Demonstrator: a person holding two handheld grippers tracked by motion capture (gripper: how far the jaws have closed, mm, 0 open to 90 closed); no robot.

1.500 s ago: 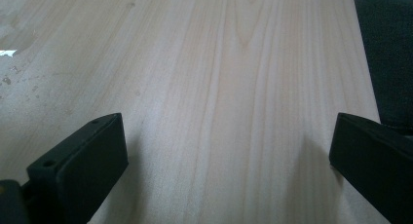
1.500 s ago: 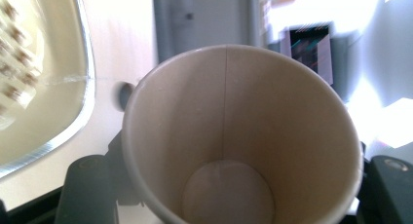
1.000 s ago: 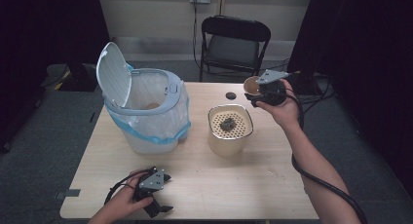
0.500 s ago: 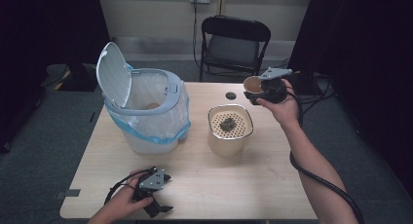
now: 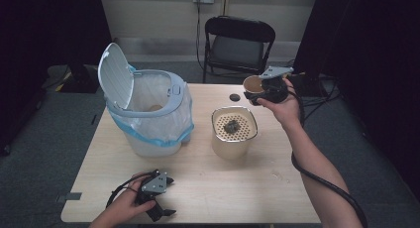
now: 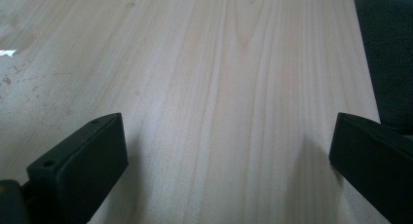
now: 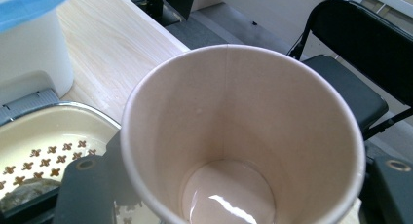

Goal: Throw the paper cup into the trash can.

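My right gripper (image 5: pixel 258 92) is shut on a brown paper cup (image 5: pixel 252 84), held in the air past the far right side of a cream canister (image 5: pixel 234 134). In the right gripper view the paper cup (image 7: pixel 243 136) is tipped toward the camera, its inside bare and shiny at the bottom. The canister has a perforated strainer lid with a dark wet lump (image 5: pixel 231 127) on it; its rim (image 7: pixel 58 112) is at the lower left of the right gripper view. My left gripper (image 5: pixel 159 198) rests open on the table's near edge, jaws wide apart over bare wood (image 6: pixel 219 112).
A white bin (image 5: pixel 148 109) with a blue-edged bag and raised lid stands at the table's left. A small dark round lid (image 5: pixel 234 97) lies near the far edge. A black folding chair (image 5: pixel 237 44) stands behind the table. Cables trail from both grippers.
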